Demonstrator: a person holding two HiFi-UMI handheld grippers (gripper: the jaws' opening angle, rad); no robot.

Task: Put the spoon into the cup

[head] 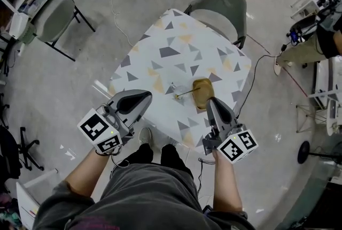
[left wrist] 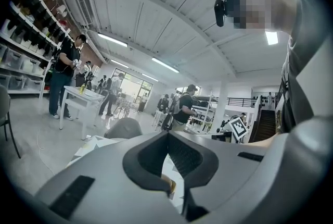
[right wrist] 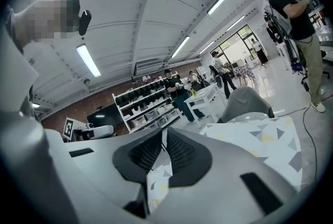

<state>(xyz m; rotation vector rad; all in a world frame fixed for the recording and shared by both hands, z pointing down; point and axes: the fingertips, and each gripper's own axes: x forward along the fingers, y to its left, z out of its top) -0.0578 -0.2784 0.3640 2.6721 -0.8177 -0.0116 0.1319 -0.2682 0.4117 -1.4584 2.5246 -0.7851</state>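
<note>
On the patterned table (head: 165, 36) a small clear cup (head: 172, 89) stands near the front edge. A thin spoon (head: 186, 93) slants out of it, toward a brown plate (head: 203, 93) on its right. Both grippers hang in front of the table, near its edge and short of the cup. My left gripper (head: 140, 99) is at the left, its jaws shut with their tips touching (left wrist: 167, 134) and nothing in them. My right gripper (head: 215, 107) is at the right, just before the plate. Its jaws (right wrist: 163, 133) stand a narrow slit apart, with nothing between them.
A grey chair (head: 224, 4) stands at the table's far side and another (head: 56, 20) to the left on the floor. A cable (head: 256, 71) runs along the floor at the right. People stand at white tables (left wrist: 78, 95) and shelves (right wrist: 145, 108) farther off.
</note>
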